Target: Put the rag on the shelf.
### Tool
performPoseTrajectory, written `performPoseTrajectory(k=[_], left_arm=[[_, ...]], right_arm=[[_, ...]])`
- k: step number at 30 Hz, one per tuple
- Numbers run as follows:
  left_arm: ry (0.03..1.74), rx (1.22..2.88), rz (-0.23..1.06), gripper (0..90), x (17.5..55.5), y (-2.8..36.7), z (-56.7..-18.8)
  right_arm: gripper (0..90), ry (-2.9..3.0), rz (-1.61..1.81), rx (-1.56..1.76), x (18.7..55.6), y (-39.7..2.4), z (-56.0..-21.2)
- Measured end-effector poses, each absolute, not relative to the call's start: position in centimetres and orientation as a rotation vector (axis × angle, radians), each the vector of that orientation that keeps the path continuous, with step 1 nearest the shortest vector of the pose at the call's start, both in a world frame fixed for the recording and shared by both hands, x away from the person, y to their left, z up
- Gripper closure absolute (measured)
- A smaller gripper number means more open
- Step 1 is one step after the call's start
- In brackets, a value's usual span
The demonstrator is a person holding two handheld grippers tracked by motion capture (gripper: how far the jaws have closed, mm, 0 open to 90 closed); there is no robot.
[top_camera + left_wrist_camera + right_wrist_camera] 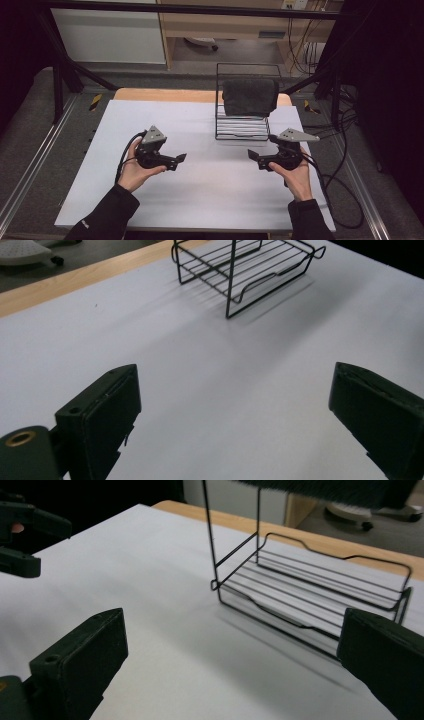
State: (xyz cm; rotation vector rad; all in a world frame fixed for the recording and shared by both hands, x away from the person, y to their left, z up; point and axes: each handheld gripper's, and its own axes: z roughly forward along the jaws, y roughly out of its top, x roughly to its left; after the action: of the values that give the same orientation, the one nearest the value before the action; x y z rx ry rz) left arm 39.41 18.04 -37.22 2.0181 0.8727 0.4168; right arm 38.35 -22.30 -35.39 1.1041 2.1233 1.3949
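The big white tabletop [150, 200] is bare near the front edge. Near its back edge stands a black wire rack [242, 127] with a dark towel [250, 96] draped over its top bar. The left gripper [181, 158] and right gripper [250, 154] hang wide open, holding nothing. I think a quick tug on the towel could tip the light rack over.

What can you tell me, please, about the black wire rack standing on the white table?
The black wire rack is a thin metal frame with a low slatted shelf and tall uprights joined by a top rail. A dark grey folded cloth hangs over that rail. The rack stands upright at the far side of the white table top, right of centre. Its shelf looks bare. Neither hand-held gripper touches it.
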Motion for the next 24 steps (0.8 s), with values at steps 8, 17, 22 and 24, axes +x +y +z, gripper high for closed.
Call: performPoseTrajectory(k=[8,17,22,24], left_arm=[[0.930,2.003,0.400,7.1,37.6,21.5,-39.9],[0.957,2.007,0.403,7.5,36.4,24.7,-42.5],[0.973,2.002,0.394,7.5,35.9,26.3,-43.5],[0.975,1.996,0.397,7.5,35.8,26.7,-43.8]], right_arm=[[0.8,2.197,1.385,1.117,37.8,-22.6,-38.5],[0.7,2.248,1.336,1.156,36.9,-24.5,-42.3],[1.1,2.253,1.309,1.168,36.5,-25.6,-43.5],[1.1,2.255,1.297,1.179,36.2,-26.0,-44.0]])
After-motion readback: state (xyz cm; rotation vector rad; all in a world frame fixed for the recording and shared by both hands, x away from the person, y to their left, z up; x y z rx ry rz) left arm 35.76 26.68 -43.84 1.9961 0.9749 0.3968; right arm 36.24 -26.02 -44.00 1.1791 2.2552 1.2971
